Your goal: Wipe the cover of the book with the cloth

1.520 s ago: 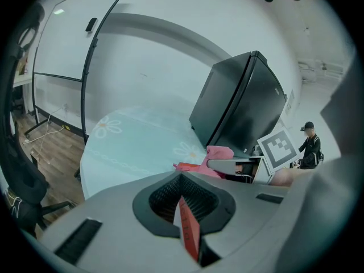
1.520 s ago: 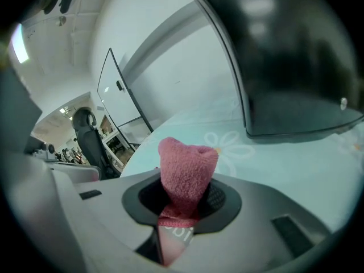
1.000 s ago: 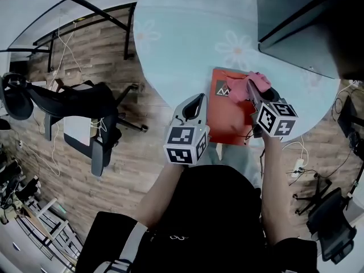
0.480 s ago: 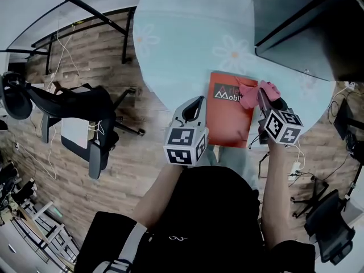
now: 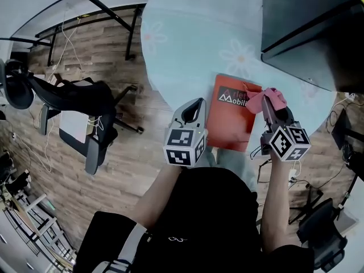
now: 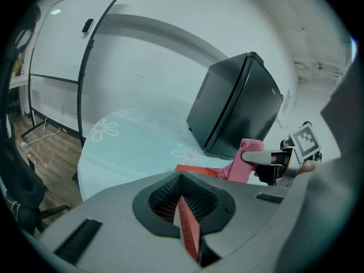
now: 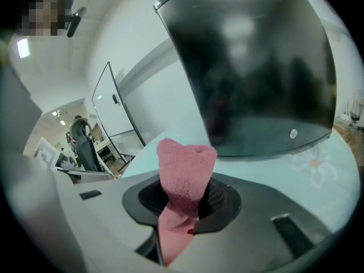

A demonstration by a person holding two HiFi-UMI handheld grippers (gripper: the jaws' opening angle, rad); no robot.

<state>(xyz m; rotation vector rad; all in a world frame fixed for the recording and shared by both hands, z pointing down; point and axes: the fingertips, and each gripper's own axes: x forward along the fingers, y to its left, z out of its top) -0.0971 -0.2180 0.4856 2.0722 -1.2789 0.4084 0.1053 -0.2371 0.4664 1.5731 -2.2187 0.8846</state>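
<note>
Since a second ago our right gripper has carried the cloth rightward across the far end of the book, so the white lettering on the red cover, partly hidden before, now shows to the left of the cloth. The pink cloth sits bunched at the book's far right corner, touching the cover, and in the right gripper view the fingers are closed narrow on it – a twisted wad stands up from between them. Our left gripper is at the book's left edge, where it was; the left gripper view shows its fingers pinched together on a thin red edge of the book. The book lies flat near the near rim of the round, pale blue table with flower prints, part of it reaching past that rim. A black cabinet stands on the table's far right – well apart from the left gripper.
</note>
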